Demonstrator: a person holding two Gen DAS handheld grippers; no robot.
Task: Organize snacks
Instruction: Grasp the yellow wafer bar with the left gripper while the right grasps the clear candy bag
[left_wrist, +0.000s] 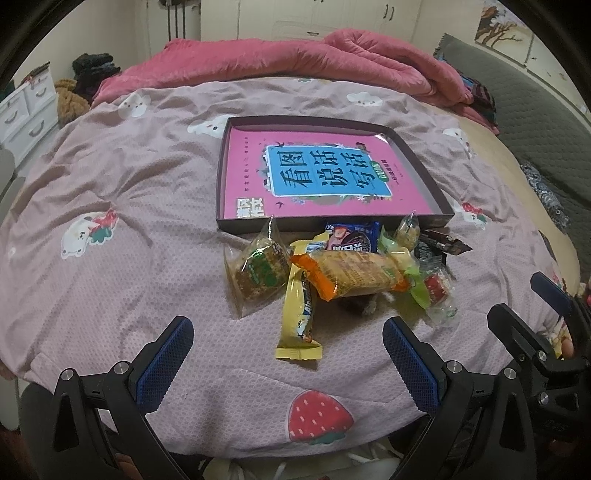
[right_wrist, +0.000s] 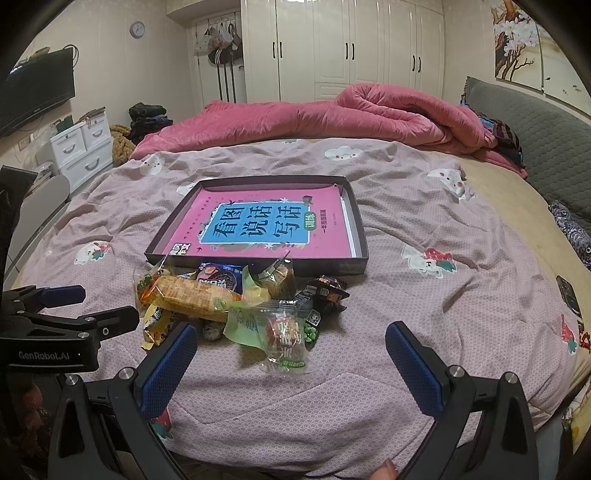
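A pile of wrapped snacks (left_wrist: 332, 266) lies on the bed just in front of a shallow dark tray (left_wrist: 424, 162) that holds a pink book (left_wrist: 325, 173). The pile has a long yellow bar (left_wrist: 297, 314), an orange-ended cracker pack (left_wrist: 354, 275) and a clear green-label pack (left_wrist: 255, 269). My left gripper (left_wrist: 288, 354) is open and empty, just short of the yellow bar. In the right wrist view the pile (right_wrist: 236, 299) and the tray (right_wrist: 362, 236) show too. My right gripper (right_wrist: 291, 354) is open and empty, near a small red-label pack (right_wrist: 286, 339).
The bed has a pink-grey printed cover (left_wrist: 110, 184). A rolled red quilt (right_wrist: 369, 114) lies at the far side. A grey headboard (right_wrist: 554, 129) stands at the right. White drawers (right_wrist: 81, 147) and a TV (right_wrist: 37, 92) are at the left.
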